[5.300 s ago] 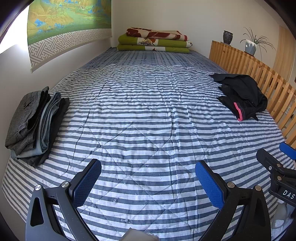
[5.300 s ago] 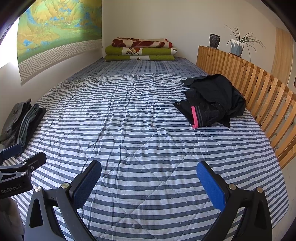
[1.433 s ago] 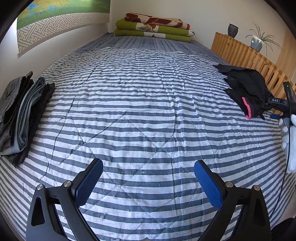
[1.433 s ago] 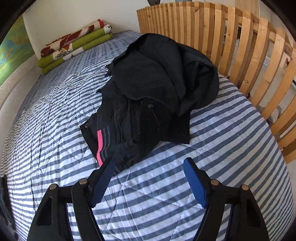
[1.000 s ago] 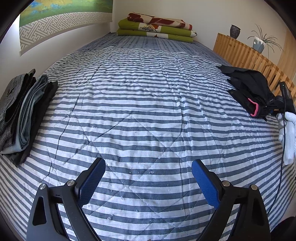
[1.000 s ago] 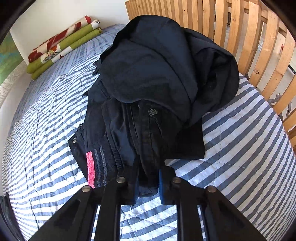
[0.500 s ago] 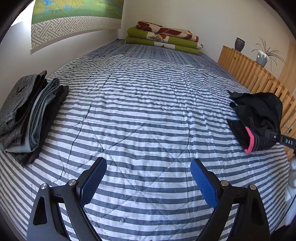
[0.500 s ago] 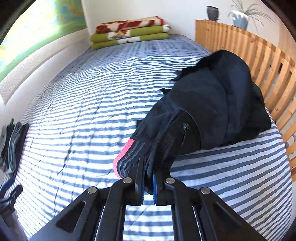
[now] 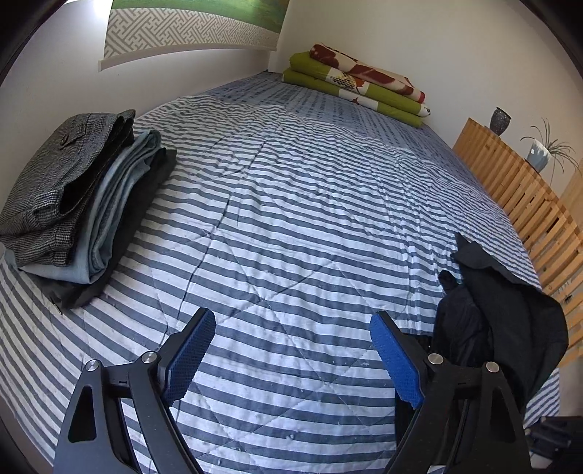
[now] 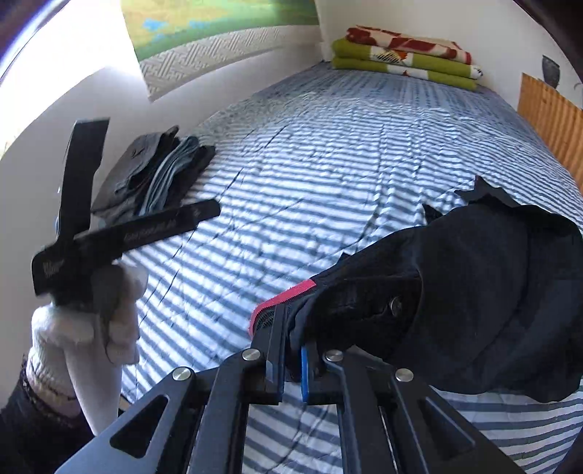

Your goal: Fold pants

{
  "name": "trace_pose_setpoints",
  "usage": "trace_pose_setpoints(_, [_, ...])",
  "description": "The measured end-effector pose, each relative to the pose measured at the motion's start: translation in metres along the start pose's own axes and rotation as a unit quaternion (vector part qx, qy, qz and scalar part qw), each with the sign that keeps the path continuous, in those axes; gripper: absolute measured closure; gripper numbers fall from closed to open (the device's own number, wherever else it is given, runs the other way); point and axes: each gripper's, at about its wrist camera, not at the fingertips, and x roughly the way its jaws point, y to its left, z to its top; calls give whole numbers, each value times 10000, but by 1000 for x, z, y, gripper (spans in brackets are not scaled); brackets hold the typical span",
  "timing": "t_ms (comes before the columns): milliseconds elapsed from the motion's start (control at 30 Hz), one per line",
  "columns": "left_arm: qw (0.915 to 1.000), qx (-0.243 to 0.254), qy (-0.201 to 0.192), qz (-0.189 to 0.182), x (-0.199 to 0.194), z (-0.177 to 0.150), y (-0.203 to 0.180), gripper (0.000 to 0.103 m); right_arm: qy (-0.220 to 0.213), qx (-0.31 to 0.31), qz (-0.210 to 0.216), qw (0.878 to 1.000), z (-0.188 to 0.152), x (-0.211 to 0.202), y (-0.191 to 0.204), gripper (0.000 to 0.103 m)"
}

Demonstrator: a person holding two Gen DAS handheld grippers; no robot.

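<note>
The right tongs (image 10: pixel 291 364) are clamped narrow on the waistband edge of one pair of black pants (image 10: pixel 473 299), beside a pink-red strip of trim (image 10: pixel 280 295). The pants hang bunched from the grip, lifted at that end and trailing over the right side of the bed (image 10: pixel 328 164); one metal button (image 10: pixel 394 302) shows on the dark cloth.

The left tongs (image 9: pixel 295 361) stand wide, with nothing between their two blue pads (image 9: pixel 189 355), poised above the striped quilt. In the left wrist view the same black pants (image 9: pixel 510 321) rise just right of the tongs' right finger. In the right wrist view a white-gloved hand (image 10: pixel 87 328) holds the left tool.

Against the left wall lies one stack of folded pants (image 9: pixel 73 204), three garments counted: grey tweed on top, light blue in the middle, dark at the bottom. At the far end of the bed lie folded blankets (image 9: pixel 357 84), green and red-patterned. A wooden slatted rail (image 9: pixel 517 189) runs along the right side, with one dark vase (image 9: pixel 500 120) and one potted plant (image 9: pixel 543 153) beyond it. One wall hanging (image 9: pixel 189 25) hangs above the stack.
</note>
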Motion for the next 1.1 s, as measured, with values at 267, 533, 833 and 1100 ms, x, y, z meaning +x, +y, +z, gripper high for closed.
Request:
trace_pose_setpoints(267, [9926,573,656,-849,20,-16,-51,14,671,45,-245,9974,-46,-40,-25,72])
trace_pose_setpoints(533, [9798,770,1449,-1143,64,-46,-90,14,-201,843,-1975,9765,7,-96,-128,48])
trace_pose_setpoints(833, [9657,1362,1914,-1109,104,-70,-135,61,465,1211,-2154,9679,44,-17,-195,65])
trace_pose_setpoints(1100, [9736,1149,1667,-1057,98,-59,-128,95,290,1657,-2317,9581,-1,-64,-218,101])
